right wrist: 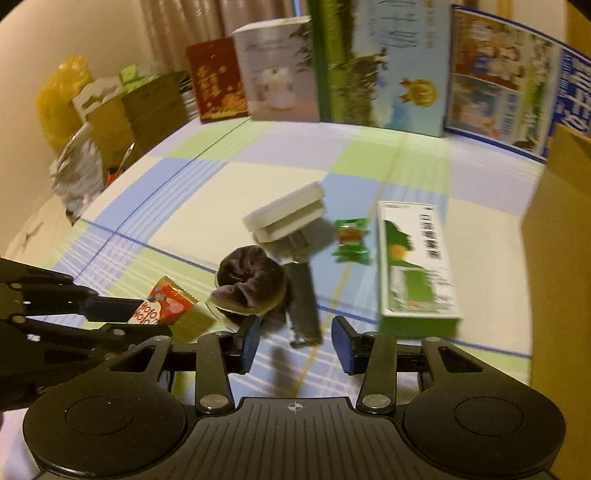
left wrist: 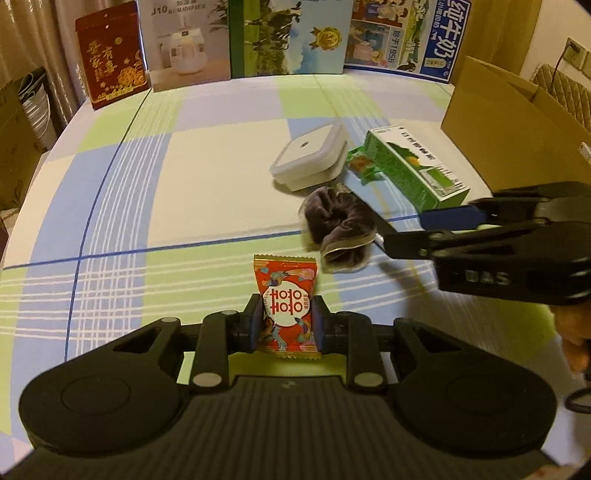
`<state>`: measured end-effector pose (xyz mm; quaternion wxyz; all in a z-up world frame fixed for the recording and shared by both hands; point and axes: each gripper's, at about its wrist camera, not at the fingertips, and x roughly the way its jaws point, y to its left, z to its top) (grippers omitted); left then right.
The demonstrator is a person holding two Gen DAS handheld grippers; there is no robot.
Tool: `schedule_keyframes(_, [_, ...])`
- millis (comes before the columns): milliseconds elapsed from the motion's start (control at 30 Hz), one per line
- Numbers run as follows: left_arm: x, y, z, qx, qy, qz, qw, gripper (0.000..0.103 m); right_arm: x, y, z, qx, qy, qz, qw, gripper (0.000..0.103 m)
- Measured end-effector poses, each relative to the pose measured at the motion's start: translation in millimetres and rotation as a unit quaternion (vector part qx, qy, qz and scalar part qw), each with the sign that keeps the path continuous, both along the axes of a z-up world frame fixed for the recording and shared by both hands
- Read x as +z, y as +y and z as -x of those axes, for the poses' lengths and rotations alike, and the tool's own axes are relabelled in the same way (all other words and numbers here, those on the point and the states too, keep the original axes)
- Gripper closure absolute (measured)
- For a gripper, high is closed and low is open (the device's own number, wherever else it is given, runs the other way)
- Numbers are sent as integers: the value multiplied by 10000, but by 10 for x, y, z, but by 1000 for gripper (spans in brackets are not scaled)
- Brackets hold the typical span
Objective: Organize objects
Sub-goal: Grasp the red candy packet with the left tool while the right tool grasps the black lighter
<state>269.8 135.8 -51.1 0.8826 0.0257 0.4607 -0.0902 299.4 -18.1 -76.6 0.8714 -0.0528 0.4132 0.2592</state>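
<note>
"J10" on white box [left wrist: 184, 44]; "1958" on blue-white carton [left wrist: 406, 33]; "DAS" on right gripper [left wrist: 406, 230].

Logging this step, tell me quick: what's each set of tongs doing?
Left tongs: closed on the red candy packet.
Right tongs: open, holding nothing.

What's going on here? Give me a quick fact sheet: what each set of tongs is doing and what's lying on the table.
left tongs: shut on red candy packet
right tongs: open, empty, near dark scrunchie
table: checked cloth
loose items: white lidded container, green carton, small green candy
at the right: cardboard box
</note>
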Motion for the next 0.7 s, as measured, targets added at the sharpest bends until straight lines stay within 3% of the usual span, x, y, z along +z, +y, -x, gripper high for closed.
schedule_keyframes(167, [-27, 52, -19, 2, 30, 47, 10000, 80, -172, 172, -141, 96, -106, 363, 9992, 72])
schedule_keyframes(300, [-42, 41, -22, -25, 47, 87, 9999, 80, -240, 200, -174, 107, -190, 528, 9984, 84])
schedule_keyframes(467, [-54, -38, 58, -133, 112, 175, 9997, 80, -139, 77, -94, -118, 203, 373, 9990, 84])
schedule_keyframes(700, [-49, -254, 392, -400, 163, 198, 9989, 80, 23, -189, 346, -348, 507, 360, 9975, 84])
